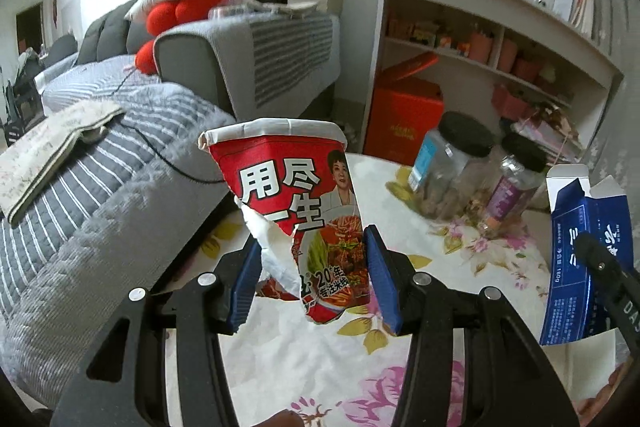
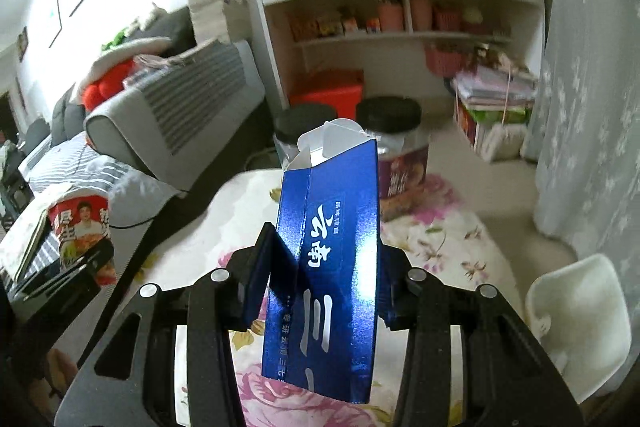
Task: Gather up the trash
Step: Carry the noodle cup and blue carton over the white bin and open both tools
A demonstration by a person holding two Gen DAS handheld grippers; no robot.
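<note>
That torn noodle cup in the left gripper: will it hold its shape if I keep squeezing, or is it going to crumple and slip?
The noodle cup is thin paper, torn down one side, so it will probably buckle under the left gripper. It looks empty, so likely light. The pads grip low on its tapering wall, so it may slip or tilt.

A lived-in home living room.
A grey padded sofa (image 1: 120, 39) with striped quilted throws, white wall shelves (image 1: 492, 27) crowded with pots and knick-knacks, framed pictures, and a bench (image 1: 300, 359) under a floral cloth.
</note>
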